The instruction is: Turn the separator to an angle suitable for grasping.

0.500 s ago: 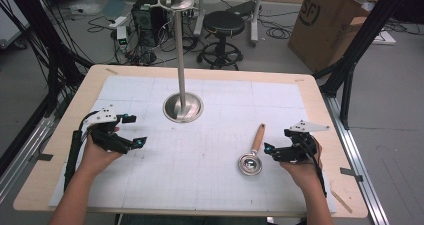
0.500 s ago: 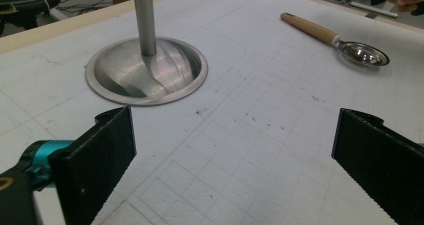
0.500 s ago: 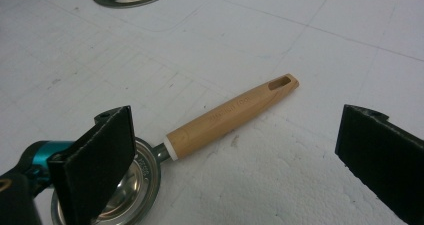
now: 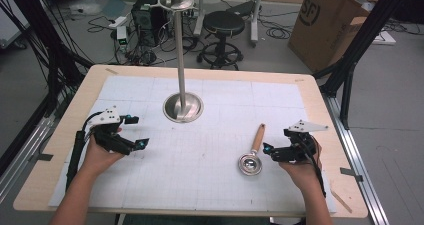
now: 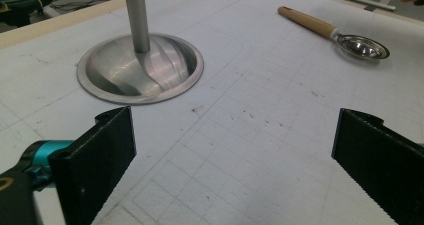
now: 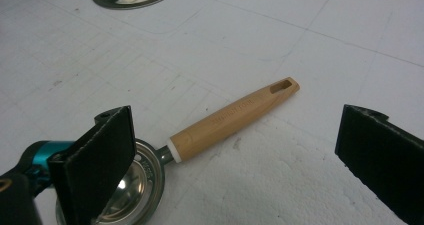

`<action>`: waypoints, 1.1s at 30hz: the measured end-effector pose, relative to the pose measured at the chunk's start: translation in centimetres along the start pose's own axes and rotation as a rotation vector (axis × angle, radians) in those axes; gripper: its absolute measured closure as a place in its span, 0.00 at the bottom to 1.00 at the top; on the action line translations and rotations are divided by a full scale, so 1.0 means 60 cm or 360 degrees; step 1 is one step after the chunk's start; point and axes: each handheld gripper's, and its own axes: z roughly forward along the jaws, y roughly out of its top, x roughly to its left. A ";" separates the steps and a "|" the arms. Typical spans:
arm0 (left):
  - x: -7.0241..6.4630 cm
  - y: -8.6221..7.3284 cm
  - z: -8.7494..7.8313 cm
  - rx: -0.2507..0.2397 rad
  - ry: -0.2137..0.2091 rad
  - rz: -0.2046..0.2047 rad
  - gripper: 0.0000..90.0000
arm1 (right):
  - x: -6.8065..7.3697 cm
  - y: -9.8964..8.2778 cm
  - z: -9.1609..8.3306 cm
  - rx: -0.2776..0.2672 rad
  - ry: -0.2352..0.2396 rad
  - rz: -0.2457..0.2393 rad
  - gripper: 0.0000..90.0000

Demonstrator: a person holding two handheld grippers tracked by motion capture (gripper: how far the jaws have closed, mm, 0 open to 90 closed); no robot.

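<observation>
the step in hand looks like the approach to a pickup: the right gripper (image 4: 272, 150) sits low over the surface (image 4: 210, 185) with its fingers (image 6: 97, 157) spread wide and nothing between the pads yet. the scoop (image 4: 254, 152) lies flat just ahead of them. in the right gripper view its metal bowl (image 6: 125, 190) is partly behind the left-hand finger, while the wooden handle (image 6: 235, 116) runs out through the gap, slanting up and away toward the far finger without touching it.

the next move, as i judge it, calls for sliding forward so the handle sits squarely between the pads, then closing across its width near the white collar; a grip on the bowl's rim would likely slip.

the right hand (image 4: 300, 167) holds its tool nearly level, pointing across toward the scoop, forearm coming in from below. the left gripper (image 4: 132, 132) is well apart on the other side, fingers (image 5: 97, 157) also wide and empty, aimed at the stand (image 4: 183, 106), whose dished base (image 5: 140, 67) lies beyond the fingertips, the scoop (image 5: 345, 35) farther off. the left hand (image 4: 100, 152) rests low on the surface.
</observation>
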 end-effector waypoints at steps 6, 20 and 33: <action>0.002 0.001 -0.005 -0.0023 0.0006 -0.0002 0.05 | 0.007 0.001 0.007 0.0029 0.0005 -0.0013 0.02; 0.001 0.001 -0.005 -0.0021 0.0007 0.0006 0.05 | 0.007 -0.001 0.020 0.0099 -0.0033 -0.0019 0.05; 0.002 0.000 -0.005 -0.0015 0.0007 0.0000 0.05 | -0.001 0.001 0.020 0.0120 -0.0027 -0.0059 0.51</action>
